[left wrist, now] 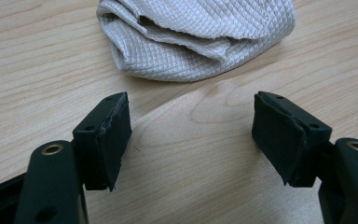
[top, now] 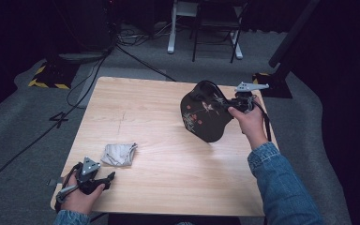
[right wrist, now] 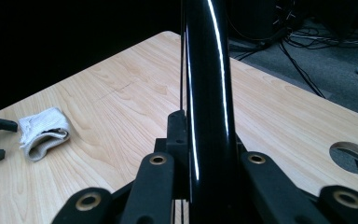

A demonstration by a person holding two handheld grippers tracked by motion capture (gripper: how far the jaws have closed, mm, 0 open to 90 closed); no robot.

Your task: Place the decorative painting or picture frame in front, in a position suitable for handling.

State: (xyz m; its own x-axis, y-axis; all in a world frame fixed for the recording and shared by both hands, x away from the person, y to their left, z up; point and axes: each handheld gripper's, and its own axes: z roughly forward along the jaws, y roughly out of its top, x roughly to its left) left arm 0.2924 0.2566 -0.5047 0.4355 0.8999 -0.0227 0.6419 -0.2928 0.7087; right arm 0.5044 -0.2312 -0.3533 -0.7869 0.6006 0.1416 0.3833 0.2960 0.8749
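Black fan-shaped object (top: 205,117), floral print: held tilted above the wooden table (top: 159,140), right of its centre, pinched at its glossy handle by the right gripper (top: 232,104). Folded grey cloth (top: 118,154): lying toward the table's near-left corner. Left gripper (top: 107,178): jaws spread, empty, just short of cloth.
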